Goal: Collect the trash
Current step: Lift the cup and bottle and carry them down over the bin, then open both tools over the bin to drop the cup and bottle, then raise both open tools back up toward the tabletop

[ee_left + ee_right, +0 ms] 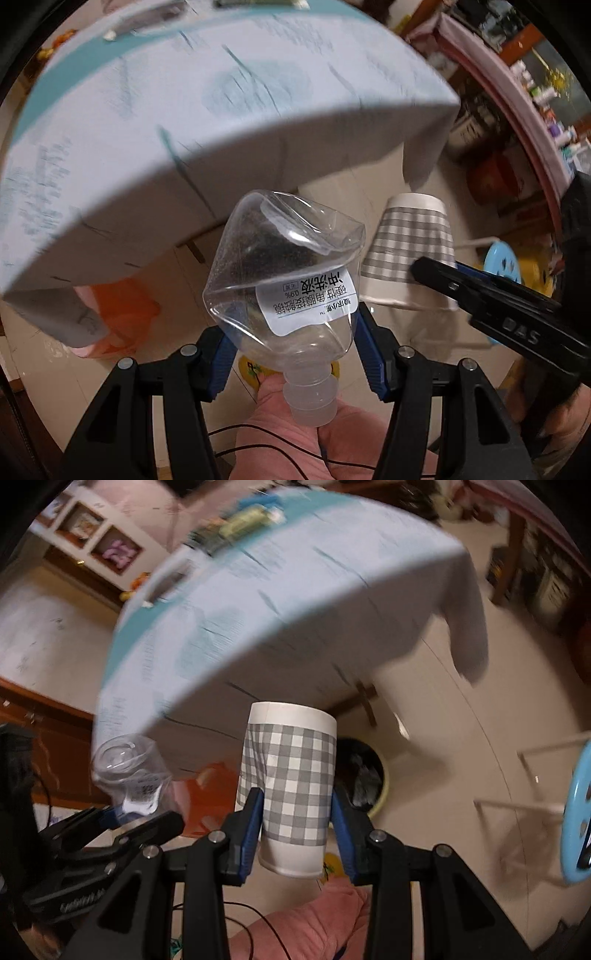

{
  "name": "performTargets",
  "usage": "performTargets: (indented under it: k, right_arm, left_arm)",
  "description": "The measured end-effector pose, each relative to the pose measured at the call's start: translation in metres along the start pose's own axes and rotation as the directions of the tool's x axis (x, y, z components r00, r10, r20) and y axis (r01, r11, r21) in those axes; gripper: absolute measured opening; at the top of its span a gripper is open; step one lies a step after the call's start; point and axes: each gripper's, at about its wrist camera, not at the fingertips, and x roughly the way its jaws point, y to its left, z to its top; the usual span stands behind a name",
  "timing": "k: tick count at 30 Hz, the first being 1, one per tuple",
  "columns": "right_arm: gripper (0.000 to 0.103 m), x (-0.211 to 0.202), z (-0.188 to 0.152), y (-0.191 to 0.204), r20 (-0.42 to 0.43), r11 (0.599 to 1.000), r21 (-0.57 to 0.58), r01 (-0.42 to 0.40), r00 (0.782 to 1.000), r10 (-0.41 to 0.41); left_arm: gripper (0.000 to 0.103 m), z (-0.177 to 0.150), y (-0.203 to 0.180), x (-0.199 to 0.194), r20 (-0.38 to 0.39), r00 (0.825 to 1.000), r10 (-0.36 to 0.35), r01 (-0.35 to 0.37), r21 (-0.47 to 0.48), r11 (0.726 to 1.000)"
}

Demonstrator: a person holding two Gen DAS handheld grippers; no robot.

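Trash here is two items, both held above the floor beside the counter (221, 110), which is draped in a pale blue cloth. A bin (373, 775) with a dark liner stands on the floor just beyond the cup in the right view; judged from this, it is the likely drop point. The cup (291, 786), grey-checked paper and inverted, is clamped across its wall by the right hand-held gripper (297, 812). It should be light and easily crushed; grip mid-wall, lightly. The bottle (284, 280), clear plastic, already dented and apparently empty, is clamped at its shoulder by the left hand-held gripper (293, 350), neck toward the camera. Expect it to be light, springy and slick; the shoulder near the neck is the stiffest hold.
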Motion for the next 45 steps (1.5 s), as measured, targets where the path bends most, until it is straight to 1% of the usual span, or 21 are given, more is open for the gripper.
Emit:
performTargets:
  k: [1,4,6,8,11,15,16,18,20,21,23,25,28,30,34,36,37,42,45]
  right_arm:
    - [0.037,0.015,-0.004,-0.012,-0.017,1.0,0.023,0.01,1.0,-0.01]
    - [0.037,0.053,-0.011,-0.039,-0.058,0.998,0.065,0.026,0.998,-0.022]
    - [0.037,0.083,-0.015,-0.055,-0.084,0.996,0.082,0.041,0.996,-0.034]
    - [0.038,0.109,-0.016,-0.066,-0.099,0.995,0.09,0.05,0.994,-0.041]
    - [0.04,0.153,-0.016,-0.083,-0.124,0.993,0.103,0.059,0.991,-0.046]
    - [0.042,0.214,-0.012,-0.098,-0.146,0.993,0.098,0.066,0.988,-0.051]
    - [0.042,0.223,-0.013,-0.101,-0.147,0.993,0.096,0.066,0.988,-0.051]
    - [0.044,0.249,-0.011,-0.105,-0.152,0.995,0.085,0.055,0.987,-0.041]
    - [0.046,0.273,-0.01,-0.107,-0.161,0.997,0.064,0.034,0.987,-0.024]
    - [0.049,0.286,-0.01,-0.108,-0.168,0.998,0.056,0.021,0.986,-0.012]
    - [0.049,0.302,-0.009,-0.11,-0.187,0.998,0.056,0.0,0.982,0.01]
    - [0.05,0.314,-0.009,-0.111,-0.193,0.998,0.059,-0.02,0.981,0.031]
    - [0.05,0.323,-0.011,-0.109,-0.188,0.999,0.034,-0.026,0.982,0.032]
    - [0.055,0.323,-0.011,-0.107,-0.184,0.999,0.027,-0.029,0.982,0.034]
    - [0.058,0.318,-0.009,-0.109,-0.18,0.999,0.04,-0.034,0.983,0.041]
    - [0.067,0.312,-0.008,-0.109,-0.171,0.998,0.057,-0.04,0.984,0.049]
    - [0.069,0.309,-0.007,-0.109,-0.164,0.997,0.061,-0.044,0.985,0.054]
    - [0.069,0.286,-0.004,-0.106,-0.142,0.997,0.059,-0.041,0.989,0.049]
    - [0.069,0.268,-0.003,-0.105,-0.139,0.996,0.074,-0.049,0.989,0.059]
  left_arm:
    - [0.057,-0.001,-0.001,0.01,-0.007,1.0,0.003,-0.003,0.004,1.0]
    - [0.058,-0.003,-0.003,0.062,-0.047,0.999,0.022,-0.022,0.011,1.0]
    - [0.058,-0.002,-0.001,0.088,-0.059,0.998,0.039,-0.038,0.013,0.999]
    - [0.058,0.001,0.004,0.124,-0.077,0.995,0.056,-0.055,0.016,0.998]
    - [0.058,0.006,0.016,0.17,-0.08,0.992,0.096,-0.094,0.028,0.995]
    - [0.058,0.01,0.032,0.219,-0.072,0.985,0.155,-0.152,0.048,0.987]
    - [0.058,0.012,0.034,0.23,-0.072,0.985,0.158,-0.155,0.047,0.987]
    - [0.061,0.013,0.04,0.247,-0.077,0.984,0.161,-0.159,0.042,0.986]
    - [0.077,0.014,0.05,0.265,-0.085,0.984,0.159,-0.157,0.024,0.987]
    - [0.08,0.015,0.055,0.268,-0.077,0.985,0.157,-0.156,0.015,0.988]
    - [0.092,0.02,0.057,0.274,-0.057,0.986,0.155,-0.154,0.007,0.988]
    - [0.1,0.021,0.06,0.276,-0.042,0.986,0.163,-0.162,0.009,0.987]
    - [0.101,0.021,0.063,0.276,-0.018,0.985,0.172,-0.172,0.011,0.985]
    - [0.102,0.022,0.061,0.272,-0.012,0.986,0.168,-0.168,0.005,0.986]
    - [0.102,0.021,0.06,0.262,-0.002,0.988,0.156,-0.156,-0.011,0.988]
    - [0.102,0.019,0.058,0.256,0.005,0.989,0.148,-0.148,-0.02,0.989]
    - [0.102,0.019,0.057,0.251,0.006,0.99,0.142,-0.142,-0.027,0.99]
    - [0.102,0.016,0.047,0.228,0.02,0.988,0.156,-0.155,-0.027,0.987]
    - [0.102,0.014,0.038,0.206,0.033,0.99,0.135,-0.134,-0.024,0.991]
